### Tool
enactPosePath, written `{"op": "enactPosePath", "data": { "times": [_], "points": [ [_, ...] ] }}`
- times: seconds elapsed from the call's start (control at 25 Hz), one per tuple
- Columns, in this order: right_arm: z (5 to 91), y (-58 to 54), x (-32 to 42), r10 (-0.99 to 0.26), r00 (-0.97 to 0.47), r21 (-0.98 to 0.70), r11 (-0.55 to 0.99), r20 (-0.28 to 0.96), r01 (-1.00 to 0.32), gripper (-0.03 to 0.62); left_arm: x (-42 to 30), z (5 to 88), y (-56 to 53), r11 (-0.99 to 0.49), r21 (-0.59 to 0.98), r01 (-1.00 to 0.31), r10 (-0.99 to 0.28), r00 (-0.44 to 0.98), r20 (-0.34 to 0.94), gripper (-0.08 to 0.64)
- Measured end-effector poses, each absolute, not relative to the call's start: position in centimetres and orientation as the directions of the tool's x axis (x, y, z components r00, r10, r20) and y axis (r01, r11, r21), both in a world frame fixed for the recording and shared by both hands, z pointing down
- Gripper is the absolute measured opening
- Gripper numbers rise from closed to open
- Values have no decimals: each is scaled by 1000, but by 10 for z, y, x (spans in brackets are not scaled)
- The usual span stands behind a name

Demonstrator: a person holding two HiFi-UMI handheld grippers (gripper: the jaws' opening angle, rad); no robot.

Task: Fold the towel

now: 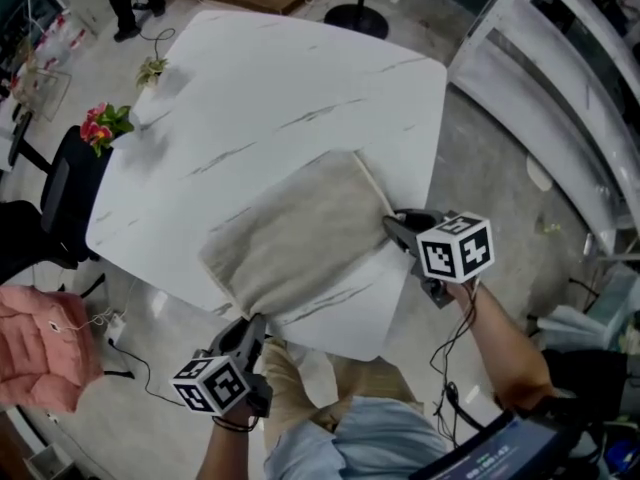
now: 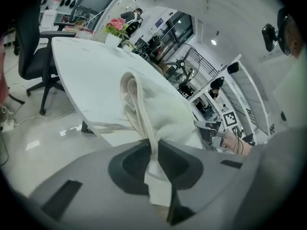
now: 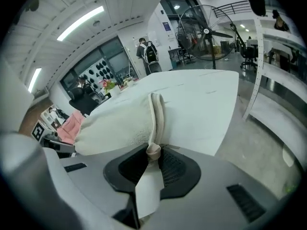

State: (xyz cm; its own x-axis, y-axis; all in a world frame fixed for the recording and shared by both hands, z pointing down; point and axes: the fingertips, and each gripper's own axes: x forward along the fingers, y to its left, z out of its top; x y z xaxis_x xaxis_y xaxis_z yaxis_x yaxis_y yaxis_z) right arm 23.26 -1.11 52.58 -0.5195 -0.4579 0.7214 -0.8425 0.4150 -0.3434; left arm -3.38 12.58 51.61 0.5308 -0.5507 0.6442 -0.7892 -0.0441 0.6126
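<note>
A beige towel (image 1: 300, 240) lies doubled over on the white marble table (image 1: 260, 98), reaching toward the near corner. My left gripper (image 1: 252, 330) is shut on the towel's near-left corner, whose layered edges (image 2: 136, 109) run up from between the jaws. My right gripper (image 1: 392, 225) is shut on the near-right corner, where the folded hem (image 3: 155, 123) is pinched between the pads. Both corners sit just off the table's near edges, and the cloth (image 3: 115, 126) stretches between the two grippers.
A potted pink flower (image 1: 100, 123) and a small plant (image 1: 152, 68) stand at the table's far left edge. A black office chair (image 1: 65, 193) is beside the table on the left, a pink cushion (image 1: 40, 348) below it. White shelving (image 1: 560, 78) runs along the right.
</note>
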Motion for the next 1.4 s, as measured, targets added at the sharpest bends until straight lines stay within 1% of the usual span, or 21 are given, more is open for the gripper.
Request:
{"op": "enactPosePath", "data": {
  "times": [0.12, 0.16, 0.28, 0.32, 0.4, 0.44, 0.48, 0.52, 0.56, 0.6, 0.64, 0.8, 0.88, 0.96, 1.12, 1.2, 1.28, 1.4],
  "points": [
    [527, -12, 232, -456, -505, -299, 450, 733, -841, 83, -32, 516, 126, -64, 621, -781, -553, 546, 629, 57],
    [527, -11, 233, -448, -507, -298, 458, 736, -837, 102, -30, 514, 127, -74, 625, -777, -548, 556, 625, 79],
    [516, -5, 238, -406, -551, -344, 478, 729, -808, 233, -30, 504, 136, -102, 622, -776, -536, 570, 623, 208],
    [510, -2, 240, -394, -566, -359, 486, 724, -797, 263, -32, 502, 141, -108, 619, -778, -535, 571, 623, 227],
    [496, 3, 245, -375, -592, -380, 502, 714, -777, 292, -39, 500, 155, -99, 615, -782, -531, 565, 632, 249],
    [489, 5, 247, -368, -606, -391, 511, 705, -765, 296, -45, 499, 162, -85, 612, -786, -533, 555, 639, 253],
    [481, 5, 248, -369, -623, -400, 524, 689, -752, 295, -51, 495, 167, -68, 607, -792, -541, 540, 645, 253],
    [470, 2, 246, -381, -644, -404, 542, 663, -737, 254, -57, 489, 169, -54, 601, -798, -557, 523, 645, 253],
    [458, -4, 241, -398, -668, -405, 566, 629, -718, 168, -63, 480, 168, -51, 594, -803, -579, 508, 638, 250],
    [445, -12, 232, -413, -692, -400, 595, 592, -698, 112, -67, 470, 164, -62, 585, -809, -602, 498, 624, 237],
    [435, -22, 220, -421, -711, -390, 624, 563, -677, 81, -67, 460, 156, -84, 577, -812, -622, 495, 606, 216],
    [422, -70, 166, -389, -759, -338, 723, 522, -603, 75, -38, 427, 118, -199, 592, -781, -643, 560, 523, 178],
    [433, -91, 150, -363, -765, -336, 739, 531, -584, 72, -14, 431, 106, -266, 600, -755, -608, 614, 504, 166],
    [453, -107, 145, -342, -753, -343, 732, 562, -589, 67, 4, 449, 102, -296, 597, -745, -547, 645, 534, 166],
    [493, -123, 147, -319, -704, -322, 719, 635, -616, 60, 8, 487, 108, -285, 578, -764, -471, 637, 610, 164],
    [511, -124, 146, -305, -671, -286, 732, 676, -619, 56, 4, 496, 110, -264, 583, -769, -469, 630, 619, 148],
    [514, -123, 141, -294, -669, -270, 750, 683, -604, 62, 1, 499, 108, -240, 597, -765, -479, 629, 613, 130],
    [481, -125, 141, -310, -723, -307, 751, 618, -585, 133, 0, 496, 102, -230, 611, -757, -488, 633, 601, 132]
  ]
}}
